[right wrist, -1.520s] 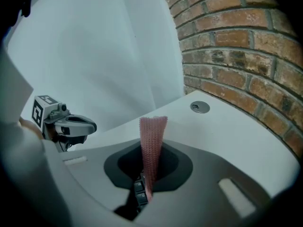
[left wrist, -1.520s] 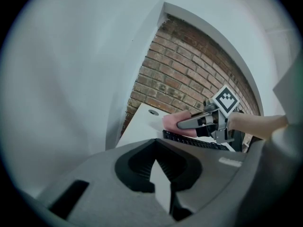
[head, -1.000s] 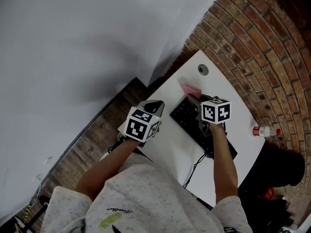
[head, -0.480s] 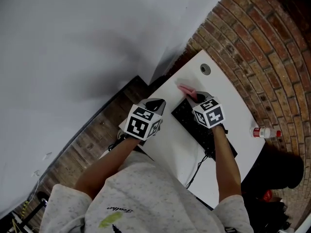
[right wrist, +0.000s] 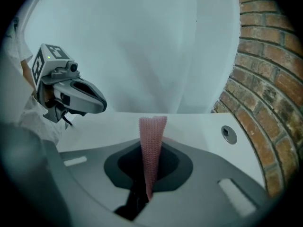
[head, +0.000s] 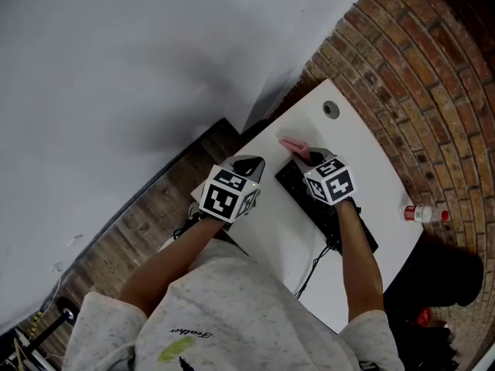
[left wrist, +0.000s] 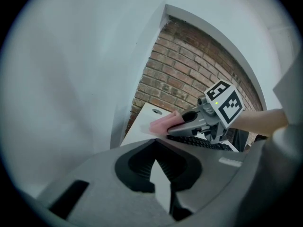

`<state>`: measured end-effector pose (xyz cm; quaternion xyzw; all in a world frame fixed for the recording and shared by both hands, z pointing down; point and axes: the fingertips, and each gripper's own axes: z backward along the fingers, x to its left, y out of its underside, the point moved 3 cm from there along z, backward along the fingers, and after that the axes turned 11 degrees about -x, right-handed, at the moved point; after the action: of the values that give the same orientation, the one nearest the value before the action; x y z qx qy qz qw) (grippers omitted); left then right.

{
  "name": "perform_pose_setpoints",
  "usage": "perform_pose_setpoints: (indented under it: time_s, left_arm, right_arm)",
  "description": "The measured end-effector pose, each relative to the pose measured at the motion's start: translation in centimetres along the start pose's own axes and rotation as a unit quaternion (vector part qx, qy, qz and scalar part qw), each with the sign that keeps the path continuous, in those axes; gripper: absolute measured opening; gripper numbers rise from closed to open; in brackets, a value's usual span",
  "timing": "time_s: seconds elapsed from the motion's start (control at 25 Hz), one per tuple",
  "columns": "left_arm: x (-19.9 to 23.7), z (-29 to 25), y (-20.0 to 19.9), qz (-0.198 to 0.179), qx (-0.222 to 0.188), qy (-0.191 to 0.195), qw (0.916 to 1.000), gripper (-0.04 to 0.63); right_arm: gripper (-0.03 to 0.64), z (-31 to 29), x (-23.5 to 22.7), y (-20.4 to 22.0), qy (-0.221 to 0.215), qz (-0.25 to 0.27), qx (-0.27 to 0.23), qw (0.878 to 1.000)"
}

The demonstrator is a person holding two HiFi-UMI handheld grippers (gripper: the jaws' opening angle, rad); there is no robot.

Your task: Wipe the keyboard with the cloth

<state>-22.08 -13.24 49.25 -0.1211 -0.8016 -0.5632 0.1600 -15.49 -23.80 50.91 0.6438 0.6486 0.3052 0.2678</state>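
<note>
The person's two bare arms reach down over a white table (head: 272, 234). The left gripper (head: 249, 165) hangs over the near left side of the table, apart from the keyboard. Its jaws are closed together, tip to tip, and nothing is between them.

A black keyboard (head: 292, 182) lies on the table with a thin black cable running off its near end. The right gripper (head: 311, 158) is over the far part of the keyboard. Its jaws are squeezed tight on a pink cloth (head: 292, 145). The cloth stands like a thin strip between the jaws and sticks out in front of the tips, out past the far end of the keyboard, over the white table. I cannot tell if it touches the keys or the table.

Off to the right, near the table's edge, a small bottle (head: 421, 213) lies on its side. Farther back there is a round hole (head: 331, 109) in the table top. Past that are red bricks (head: 433, 68) and a plain white wall (head: 139, 60).
</note>
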Motion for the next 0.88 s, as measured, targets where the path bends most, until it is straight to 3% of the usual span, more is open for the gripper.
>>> perform_pose_setpoints:
  time_s: [0.88]
  left_arm:
    - [-0.9, 2.7, 0.9, 0.009, -0.02, -0.055, 0.9982, -0.006]
  right_arm:
    - [0.025, 0.2, 3.8, 0.8, -0.055, 0.009, -0.014, 0.998]
